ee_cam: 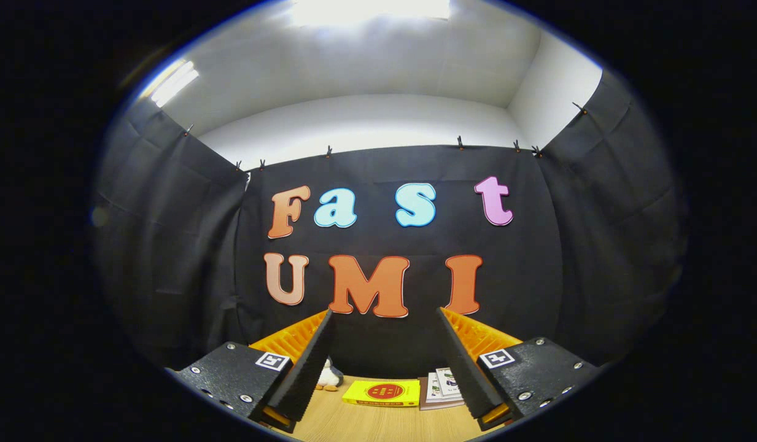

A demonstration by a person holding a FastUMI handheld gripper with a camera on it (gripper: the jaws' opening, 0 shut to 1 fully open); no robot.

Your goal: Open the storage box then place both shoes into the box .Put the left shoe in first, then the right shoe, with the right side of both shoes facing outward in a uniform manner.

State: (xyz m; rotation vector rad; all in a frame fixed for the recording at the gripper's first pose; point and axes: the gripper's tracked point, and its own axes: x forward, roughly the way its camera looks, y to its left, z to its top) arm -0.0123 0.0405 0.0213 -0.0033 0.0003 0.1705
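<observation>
I see my gripper (384, 362) released, fingers spread wide, a yellow box (382, 393) on the table (353, 423) at lower centre.

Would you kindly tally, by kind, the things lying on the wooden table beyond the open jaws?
Yellow box: 1
Stack of booklets: 1
Small plush toy: 1
Total: 3
All sit on the table beyond the gripper, whose jaws stand open on nothing.

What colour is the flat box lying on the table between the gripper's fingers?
Yellow box, with a red round mark on top, seen in the gripper view beyond the open gripper.
</observation>
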